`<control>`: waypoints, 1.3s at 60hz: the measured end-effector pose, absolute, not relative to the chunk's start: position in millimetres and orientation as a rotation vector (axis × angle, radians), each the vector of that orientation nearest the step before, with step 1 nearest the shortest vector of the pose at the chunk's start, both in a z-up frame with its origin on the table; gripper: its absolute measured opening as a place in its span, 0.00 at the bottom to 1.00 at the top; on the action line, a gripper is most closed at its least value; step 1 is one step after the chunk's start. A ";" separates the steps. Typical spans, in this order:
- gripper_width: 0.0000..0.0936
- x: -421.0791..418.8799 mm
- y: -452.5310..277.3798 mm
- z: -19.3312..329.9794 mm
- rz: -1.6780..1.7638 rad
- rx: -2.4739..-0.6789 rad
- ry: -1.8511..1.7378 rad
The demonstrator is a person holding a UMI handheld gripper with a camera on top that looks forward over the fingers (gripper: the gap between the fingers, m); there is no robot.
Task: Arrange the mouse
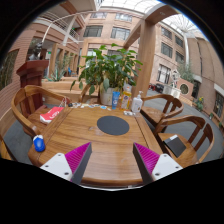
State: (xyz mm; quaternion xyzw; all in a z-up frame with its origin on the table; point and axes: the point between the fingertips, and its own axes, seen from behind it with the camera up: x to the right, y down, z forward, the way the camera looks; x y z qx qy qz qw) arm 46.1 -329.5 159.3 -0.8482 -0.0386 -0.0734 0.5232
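Gripper (112,160) spread wide, holding nothing, blue mouse (39,144) left of its fingers

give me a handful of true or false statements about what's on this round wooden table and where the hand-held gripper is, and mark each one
1. A dark round mouse pad lies near the table's middle. True.
2. The blue mouse sits on the mouse pad. False: it rests near the table edge, apart from the pad.
3. The hand-held gripper is shut on the mouse. False: its fingers are open and hold nothing.
4. A potted plant stands beyond the pad. True.
5. A red object lies beyond the mouse. True.
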 end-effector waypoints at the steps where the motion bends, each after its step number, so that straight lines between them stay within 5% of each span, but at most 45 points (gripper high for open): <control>1: 0.91 46.8 -330.8 157.3 -0.178 -2.036 -0.092; 22: 0.91 -61.5 -374.9 28.6 0.025 -2.197 -0.248; 40: 0.92 -223.9 -336.6 12.8 0.242 -2.149 -0.420; 57: 0.91 -281.8 -268.4 -13.1 0.222 -2.172 -0.437; 62: 0.81 -288.0 -258.1 -10.0 0.235 -2.148 -0.424; 68: 0.54 -289.4 -249.0 -11.5 0.222 -2.131 -0.404; 78: 0.42 -290.4 -244.0 -9.5 0.206 -2.103 -0.415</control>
